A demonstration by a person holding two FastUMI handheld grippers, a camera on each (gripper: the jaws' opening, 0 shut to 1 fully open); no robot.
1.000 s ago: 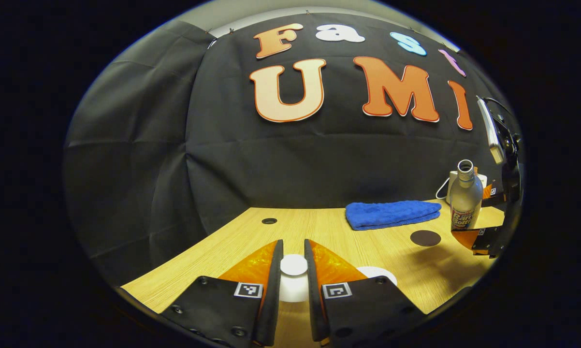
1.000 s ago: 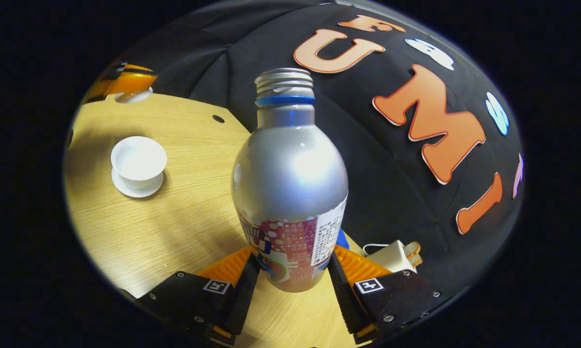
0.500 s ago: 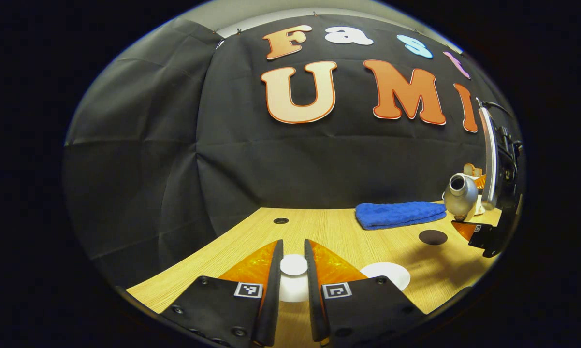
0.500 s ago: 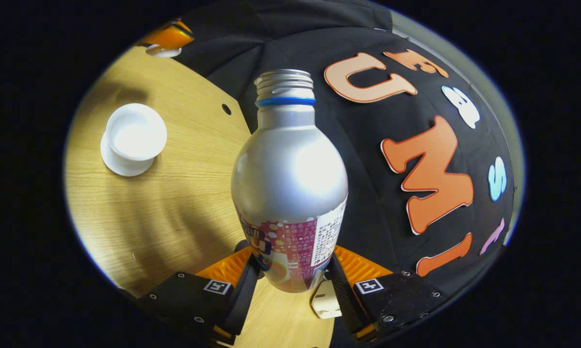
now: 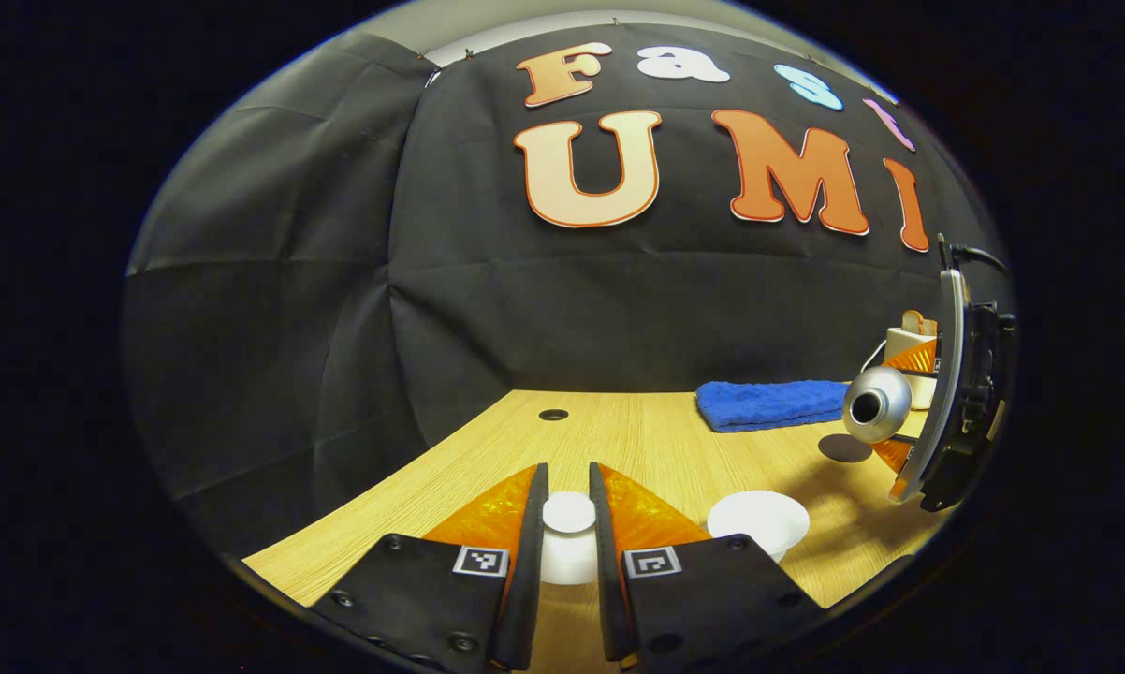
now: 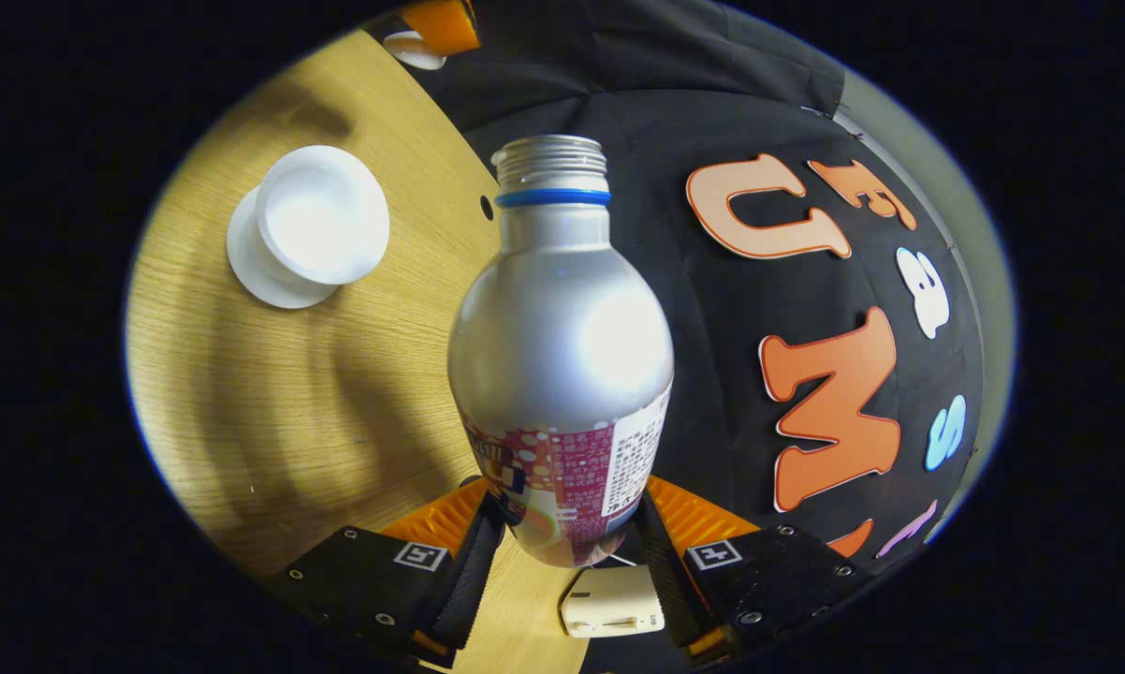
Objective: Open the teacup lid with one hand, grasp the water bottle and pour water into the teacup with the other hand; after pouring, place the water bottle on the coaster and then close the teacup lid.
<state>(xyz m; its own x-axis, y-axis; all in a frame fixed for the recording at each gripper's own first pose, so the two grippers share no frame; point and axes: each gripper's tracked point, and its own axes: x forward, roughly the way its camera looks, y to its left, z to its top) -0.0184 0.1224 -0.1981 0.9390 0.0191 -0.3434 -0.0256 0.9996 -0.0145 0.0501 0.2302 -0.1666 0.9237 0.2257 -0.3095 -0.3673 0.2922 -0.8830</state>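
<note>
Silver metal makes up the water bottle (image 6: 560,356), which has a rounded shoulder, a threaded uncapped mouth with a blue ring under it, and a busy printed label around its lower half. The right gripper (image 6: 562,548) has both fingers pressed against that label, 1 on each side, holding the bottle above the table (image 6: 272,412). In the left gripper view the same bottle (image 5: 876,404) is tipped over so its dark open mouth faces toward the camera, held off the table at the far right by the other gripper.

White and uncovered, the teacup (image 6: 322,213) sits on its white saucer (image 6: 249,271) on the light wood table, to the left of the bottle's neck in the right gripper view. In the left gripper view the cup (image 5: 759,520) stands just right of the near fingers, below and left of the bottle's mouth.

The left gripper (image 5: 568,524) is clamped on the white knob of the teacup lid (image 5: 568,543), held above the table. A round dark coaster (image 5: 844,447) lies near a folded blue towel (image 5: 773,402). A small white box (image 6: 614,613) shows beneath the bottle's base.
</note>
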